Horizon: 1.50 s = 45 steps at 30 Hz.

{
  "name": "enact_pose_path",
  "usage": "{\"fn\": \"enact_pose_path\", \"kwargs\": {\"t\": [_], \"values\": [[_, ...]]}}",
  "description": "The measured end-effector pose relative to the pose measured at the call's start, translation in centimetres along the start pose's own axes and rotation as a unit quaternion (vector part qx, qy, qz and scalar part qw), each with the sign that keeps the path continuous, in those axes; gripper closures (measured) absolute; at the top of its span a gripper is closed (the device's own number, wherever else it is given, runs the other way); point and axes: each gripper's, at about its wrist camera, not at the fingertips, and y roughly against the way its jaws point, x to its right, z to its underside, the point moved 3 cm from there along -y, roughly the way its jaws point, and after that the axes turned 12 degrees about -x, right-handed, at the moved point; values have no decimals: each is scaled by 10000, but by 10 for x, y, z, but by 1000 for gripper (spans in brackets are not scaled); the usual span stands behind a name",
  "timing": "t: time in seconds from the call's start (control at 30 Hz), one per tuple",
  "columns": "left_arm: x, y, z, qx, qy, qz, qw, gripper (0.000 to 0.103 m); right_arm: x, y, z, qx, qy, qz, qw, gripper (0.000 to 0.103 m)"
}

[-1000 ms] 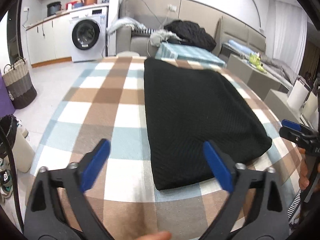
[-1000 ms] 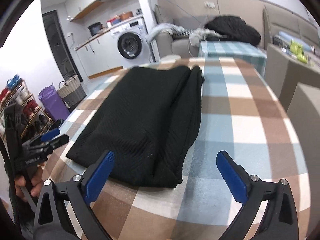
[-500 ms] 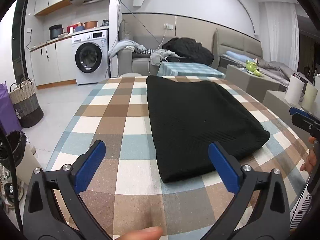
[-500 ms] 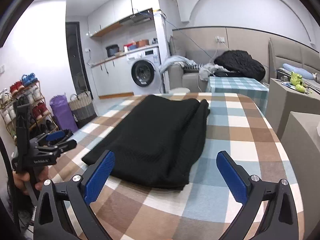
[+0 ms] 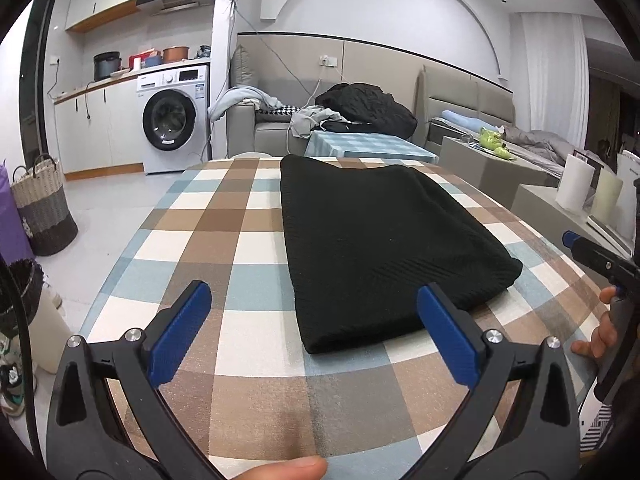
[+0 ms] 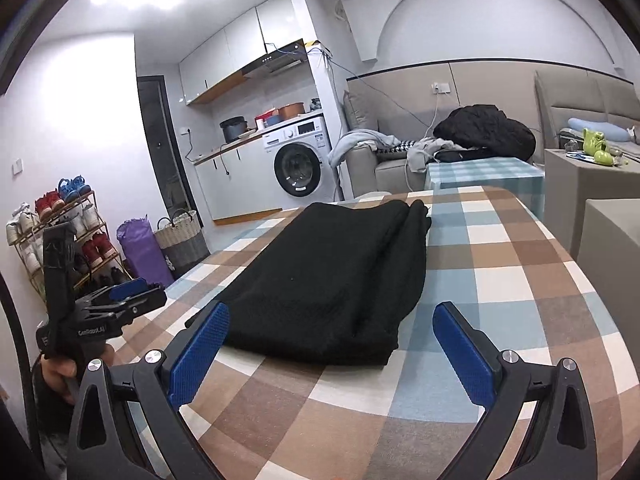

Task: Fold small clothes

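Observation:
A black knitted garment lies folded into a long rectangle on the checked tablecloth; in the right wrist view the same garment shows layered folds along its right edge. My left gripper hovers open just short of the garment's near edge, holding nothing. My right gripper is also open and empty, set back from the near end of the cloth. Each gripper shows at the edge of the other's view, held by a hand.
The table's rounded front edge is close below both grippers. A washing machine, a sofa piled with clothes and a woven basket stand beyond. A shoe rack is at the left; grey blocks at the right.
Both grippers have drawn back and tilted up from the garment, so more of the room shows. The garment lies as before. Both stay open.

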Motion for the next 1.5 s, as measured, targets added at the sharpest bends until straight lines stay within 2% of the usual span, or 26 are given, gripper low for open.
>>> {"fn": "enact_pose_path", "kwargs": {"t": [1.5], "values": [[3,-5,5,-10,-18,66,10000,1,-1,-2,6,-44,73,44,10000,0]]}}
